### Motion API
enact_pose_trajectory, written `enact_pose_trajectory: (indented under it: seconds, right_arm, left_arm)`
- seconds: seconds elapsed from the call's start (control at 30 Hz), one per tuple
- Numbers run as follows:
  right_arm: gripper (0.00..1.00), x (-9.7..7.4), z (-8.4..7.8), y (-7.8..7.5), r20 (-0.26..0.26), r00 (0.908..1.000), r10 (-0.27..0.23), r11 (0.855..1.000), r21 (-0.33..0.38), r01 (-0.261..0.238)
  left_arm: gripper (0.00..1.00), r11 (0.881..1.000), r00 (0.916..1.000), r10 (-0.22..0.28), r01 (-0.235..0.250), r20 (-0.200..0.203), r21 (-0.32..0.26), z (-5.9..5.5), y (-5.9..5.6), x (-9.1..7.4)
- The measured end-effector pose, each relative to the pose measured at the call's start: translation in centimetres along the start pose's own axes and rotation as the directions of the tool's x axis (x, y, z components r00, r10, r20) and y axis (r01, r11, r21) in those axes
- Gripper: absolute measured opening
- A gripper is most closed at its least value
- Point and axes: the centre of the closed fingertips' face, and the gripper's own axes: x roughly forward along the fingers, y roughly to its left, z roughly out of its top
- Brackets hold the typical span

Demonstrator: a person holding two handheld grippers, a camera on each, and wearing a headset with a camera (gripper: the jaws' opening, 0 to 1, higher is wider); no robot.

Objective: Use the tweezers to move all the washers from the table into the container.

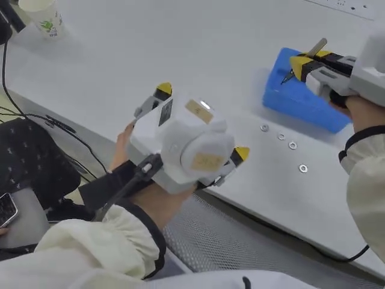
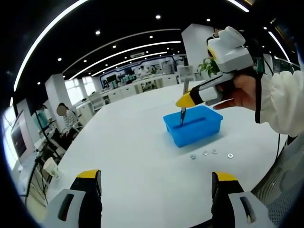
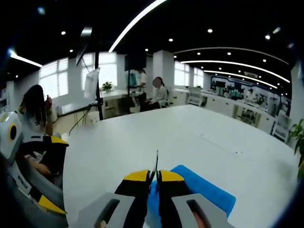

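White table (image 1: 180, 54) bears four washers (image 1: 292, 145) at six o'clock of the blue container (image 1: 289, 99) in the head view; right gripper (image 3: 154, 176) clamps the tweezers (image 2: 183, 108), tips over the container; best lower them steeply at the nearest washer, nipping its rim; left gripper (image 2: 156, 178) gapes wide, empty.

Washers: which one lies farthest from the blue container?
The washer nearest the table's front edge, apart from the three lined up by the container.
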Motion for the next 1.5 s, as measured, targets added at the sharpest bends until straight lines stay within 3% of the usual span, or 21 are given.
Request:
enact_pose_trajectory:
  seconds: [0.33,0.67,1.1,1.5]
  right_arm:
    - [0.03,-0.9,-1.3,2.1,-0.012,0.9978,0.066,0.997,0.048,-0.065]
    - [0.04,-0.7,-3.8,3.3,-0.054,0.9946,0.088,0.993,0.078,-0.084]
    - [0.03,-0.3,-5.9,3.9,-0.117,0.9889,0.091,0.995,0.041,-0.086]
    - [0.03,-0.4,-6.5,4.0,-0.144,0.9864,0.079,0.997,0.017,-0.077]
  left_arm:
    - [0.99,1.000,1.0000,-0.001,0.001,0.004,-0.008,0.1,0.1,0.0]
    - [0.98,1.000,1.0000,-0.004,0.004,0.005,-0.008,0.1,0.0,0.0]
    - [0.97,1.000,0.9999,-0.008,0.008,-0.009,-0.003,-0.2,-0.1,0.1]
    - [0.97,1.000,0.9999,-0.007,0.007,-0.016,0.001,-0.3,-0.1,0.0]
